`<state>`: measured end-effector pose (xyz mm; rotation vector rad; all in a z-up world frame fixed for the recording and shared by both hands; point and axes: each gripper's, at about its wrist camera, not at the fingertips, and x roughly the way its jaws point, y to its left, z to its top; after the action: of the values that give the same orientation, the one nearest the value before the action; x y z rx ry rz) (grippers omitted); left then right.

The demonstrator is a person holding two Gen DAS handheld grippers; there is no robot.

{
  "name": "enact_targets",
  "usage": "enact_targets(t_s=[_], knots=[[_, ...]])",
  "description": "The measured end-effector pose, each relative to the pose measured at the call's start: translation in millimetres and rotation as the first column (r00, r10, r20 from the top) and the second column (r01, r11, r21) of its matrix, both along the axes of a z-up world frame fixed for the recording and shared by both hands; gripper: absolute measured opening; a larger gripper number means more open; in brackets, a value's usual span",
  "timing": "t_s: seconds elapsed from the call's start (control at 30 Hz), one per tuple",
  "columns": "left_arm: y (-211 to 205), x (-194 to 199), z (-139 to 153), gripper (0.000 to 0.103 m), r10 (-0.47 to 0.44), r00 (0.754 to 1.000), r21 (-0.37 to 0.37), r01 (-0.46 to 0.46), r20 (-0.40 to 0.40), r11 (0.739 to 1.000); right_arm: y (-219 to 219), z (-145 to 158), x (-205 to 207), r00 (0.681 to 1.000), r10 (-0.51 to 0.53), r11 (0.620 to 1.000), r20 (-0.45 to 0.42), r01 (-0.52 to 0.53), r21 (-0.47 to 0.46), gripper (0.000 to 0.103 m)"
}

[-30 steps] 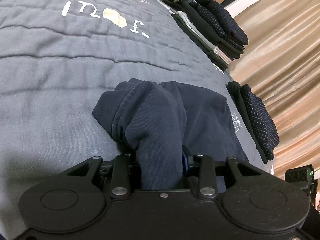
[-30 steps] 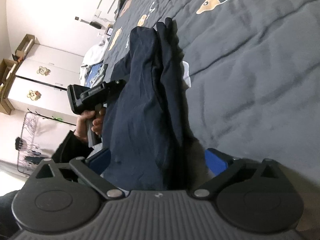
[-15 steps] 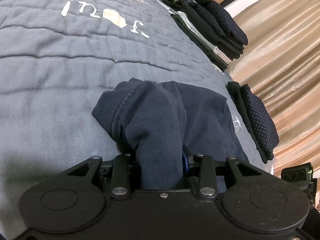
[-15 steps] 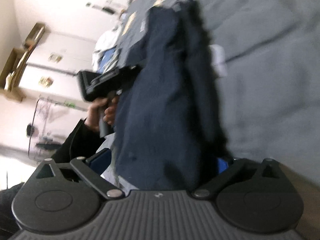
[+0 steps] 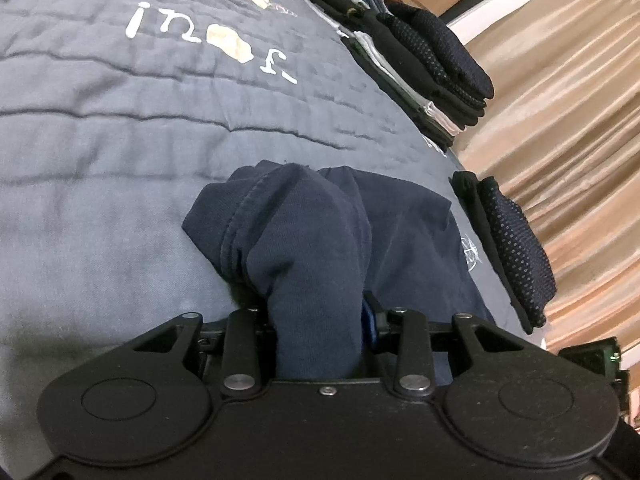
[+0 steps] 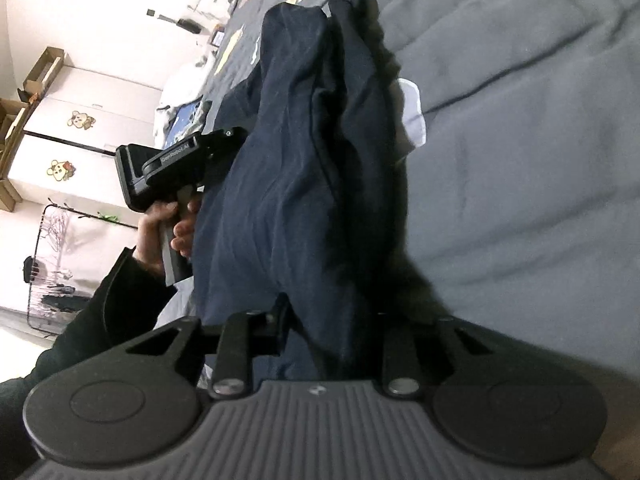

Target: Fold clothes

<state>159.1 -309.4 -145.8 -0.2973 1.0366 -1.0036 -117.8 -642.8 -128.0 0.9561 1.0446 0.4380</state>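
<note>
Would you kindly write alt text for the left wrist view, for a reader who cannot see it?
The left tongs are shut on a bunched fold of a navy garment that lies on a grey quilt. Beyond it, stacks of folded clothes line the quilt's far edge, beside tan curtains.

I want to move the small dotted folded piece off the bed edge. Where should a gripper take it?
Judging by its pose, take the dotted folded piece at its long folded edge facing the navy garment, coming in low from the bed's middle; the curtain crowds the far side.
</note>
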Motion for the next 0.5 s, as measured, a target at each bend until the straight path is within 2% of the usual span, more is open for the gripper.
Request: enact_targets(t_s=[0.07,0.2,0.23,0.27,0.3,0.33,0.4,0.5], knots=[[-1,2,0,0.035,0.006,1.0,0.004,-0.006,-0.016,1.0,2,-1,-1,1.0,-0.018,1.0,0.002,0.018,0.015,0.034],[-3,3,1,0.035,0.007,1.0,0.017,-0.007,-0.02,1.0,12,0,1,1.0,-0.019,1.0,0.024,0.019,0.018,0.055],[-4,3,2,0.035,0.005,1.0,0.024,-0.005,-0.012,1.0,16,0,3,0.999,-0.008,1.0,0.043,0.008,-0.004,0.054],[-4,2,4,0.035,0.002,1.0,0.03,-0.002,0.001,1.0,16,-2,3,0.999,-0.014,1.0,0.041,0.014,-0.011,0.05],[-4,1,5,0.033,-0.001,1.0,0.033,0.0,0.013,0.999,15,-4,2,0.999,-0.021,1.0,0.036,0.022,-0.016,0.033],[-4,-1,7,0.03,-0.003,1.0,0.035,0.002,0.026,0.999,14,-6,1,0.999,-0.029,0.999,0.032,0.029,-0.021,0.025],[-4,-5,11,0.026,-0.002,0.999,0.037,0.0,0.052,0.999,11,-10,-1,0.998,-0.045,0.999,0.037,0.046,-0.006,0.02],[-5,-12,19,0.022,0.003,0.996,0.046,-0.007,0.087,0.999,15,-7,-2,0.997,-0.061,0.998,0.048,0.063,-0.022,0.019]])
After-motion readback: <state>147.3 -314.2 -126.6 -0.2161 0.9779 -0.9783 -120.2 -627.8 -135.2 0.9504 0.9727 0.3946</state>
